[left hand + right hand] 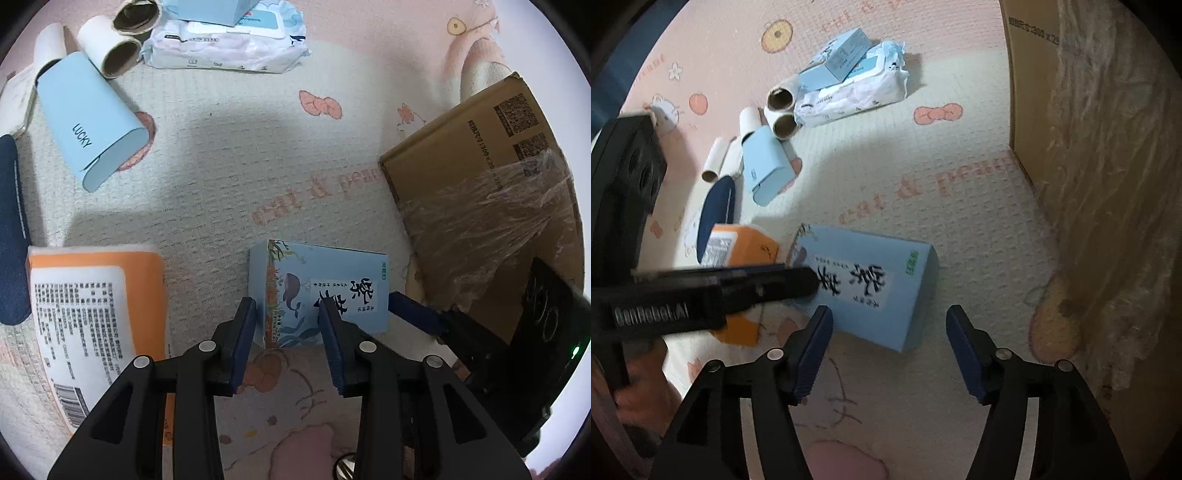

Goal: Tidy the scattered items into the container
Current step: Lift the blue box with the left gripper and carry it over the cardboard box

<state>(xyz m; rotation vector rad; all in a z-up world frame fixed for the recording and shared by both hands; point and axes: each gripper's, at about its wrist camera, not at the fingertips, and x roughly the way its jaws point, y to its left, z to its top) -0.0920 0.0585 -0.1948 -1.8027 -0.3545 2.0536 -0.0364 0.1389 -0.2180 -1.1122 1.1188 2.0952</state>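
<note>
Play mat [229, 155] carries boxes [325, 291], tubes [110, 51], wipes [229, 48]

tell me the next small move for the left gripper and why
Probably ease the left gripper forward a little, then close. Its fingers are open around one end of the whale box, which lies on the mat beside the cardboard container.

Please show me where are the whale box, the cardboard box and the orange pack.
whale box [325, 291], left wrist view, printed top face.
cardboard box [461, 147], left wrist view, bare brown side.
orange pack [96, 295], left wrist view, white label.
</note>
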